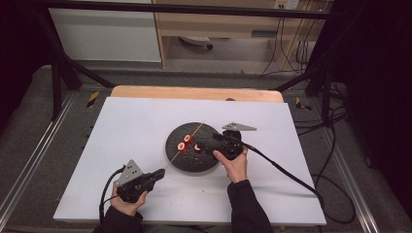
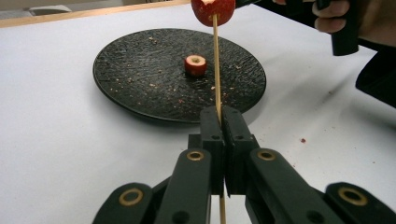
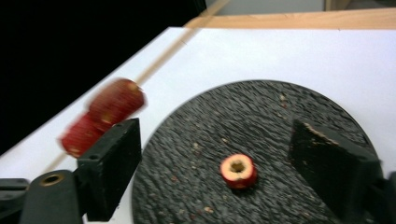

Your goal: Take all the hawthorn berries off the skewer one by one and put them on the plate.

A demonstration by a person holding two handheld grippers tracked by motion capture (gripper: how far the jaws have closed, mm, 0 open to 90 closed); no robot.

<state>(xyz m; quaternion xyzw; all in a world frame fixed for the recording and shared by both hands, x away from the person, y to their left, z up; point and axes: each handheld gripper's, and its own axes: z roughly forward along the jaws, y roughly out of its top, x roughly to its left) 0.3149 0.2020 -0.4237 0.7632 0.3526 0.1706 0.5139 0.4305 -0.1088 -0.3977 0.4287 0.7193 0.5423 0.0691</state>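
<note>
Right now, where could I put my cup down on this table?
The white mat is bare left of the black plate and along its far edge. It is crowded around the plate: skewer, fruit pieces and both grippers.

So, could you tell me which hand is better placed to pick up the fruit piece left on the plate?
The right. Its gripper hangs open over the plate, with the loose fruit piece between its jaws. The left gripper is shut on the skewer, so it is occupied.
</note>
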